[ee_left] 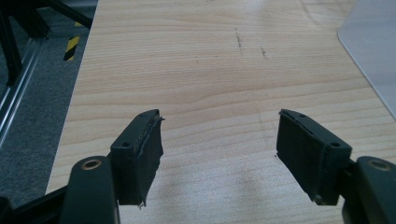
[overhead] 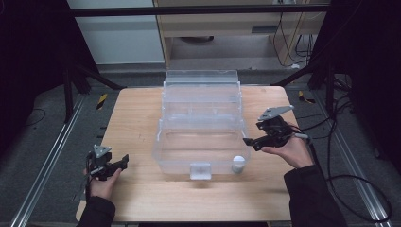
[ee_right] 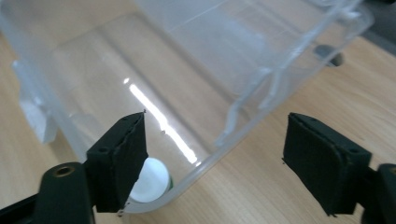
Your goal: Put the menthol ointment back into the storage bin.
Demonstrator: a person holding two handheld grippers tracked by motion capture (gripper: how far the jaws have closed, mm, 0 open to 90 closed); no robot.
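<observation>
1. Clear plastic box (overhead: 201,137): mid-table, open tiers stepping toward the far edge. Judged light, stiff, slick; grip the rim.
2. Right gripper (overhead: 251,142): jaws wide, empty, at the box's right wall.
3. Left gripper (overhead: 120,163): wide, empty, near the table's left front corner.
4. White-capped bottle (ee_right: 150,181): inside the box's right front corner; small, light, likely slippery; take it around the cap.

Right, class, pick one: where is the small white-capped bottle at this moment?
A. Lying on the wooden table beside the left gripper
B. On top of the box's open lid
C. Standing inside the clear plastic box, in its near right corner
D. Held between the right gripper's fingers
C: the white-capped bottle stands inside the clear plastic box, in its near right corner, while the right gripper is open just outside the wall.
</observation>
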